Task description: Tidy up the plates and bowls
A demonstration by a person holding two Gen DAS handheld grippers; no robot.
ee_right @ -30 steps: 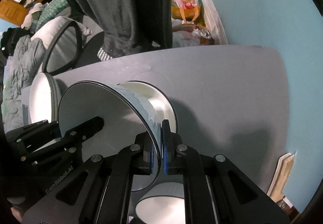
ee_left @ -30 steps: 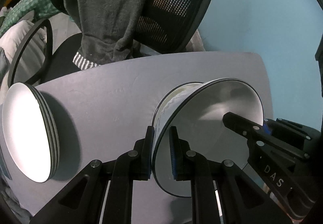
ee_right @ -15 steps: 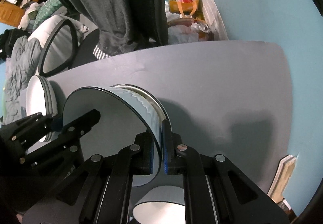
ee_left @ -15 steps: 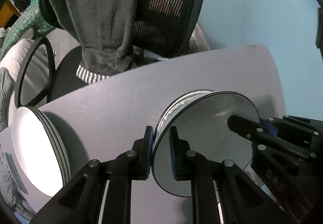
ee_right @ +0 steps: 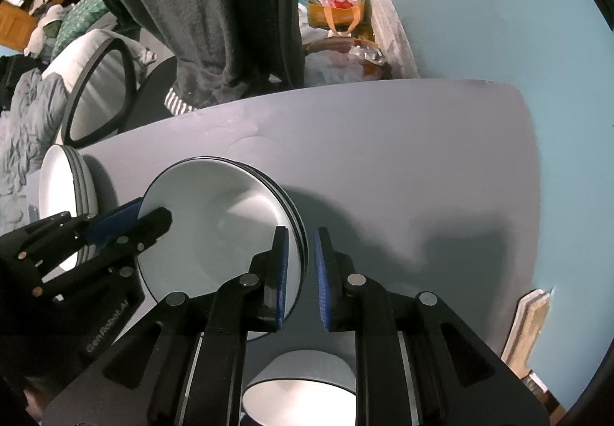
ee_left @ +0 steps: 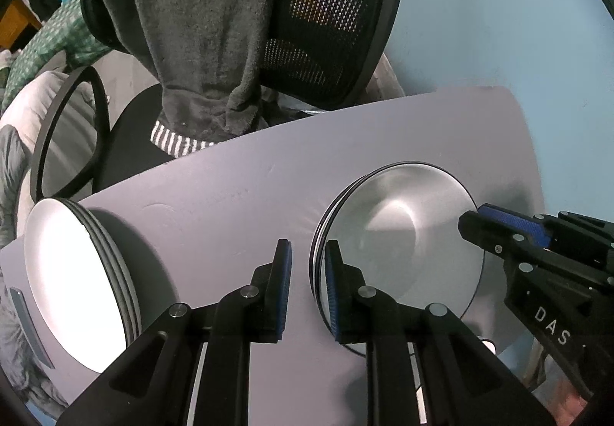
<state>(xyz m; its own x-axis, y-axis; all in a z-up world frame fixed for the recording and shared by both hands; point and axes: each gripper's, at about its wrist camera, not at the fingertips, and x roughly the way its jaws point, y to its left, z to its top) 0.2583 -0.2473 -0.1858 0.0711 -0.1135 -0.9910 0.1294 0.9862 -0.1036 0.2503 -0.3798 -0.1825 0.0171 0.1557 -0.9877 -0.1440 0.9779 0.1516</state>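
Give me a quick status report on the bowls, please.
Left gripper and right gripper opening, astride the rim. Top bowl nested on its stack. Plate stack apart, left. Nothing in the way.

Both views are wrist fisheyes, aimed steeply down at the grey table [ee_left: 238,195], each close enough that its own black fingers fill the lower frame. The left wrist view looks from the left of the stacked bowls [ee_left: 399,238], which sit right of centre; the right gripper [ee_left: 499,230] enters at its right edge. The right wrist view looks from the opposite side: bowls left of centre, left gripper [ee_right: 126,222] at left edge. Shared: the bowls, the plate stack [ee_right: 61,192] at left, the mesh chair [ee_left: 330,15] along the top, the blue wall [ee_right: 479,15] at upper right.
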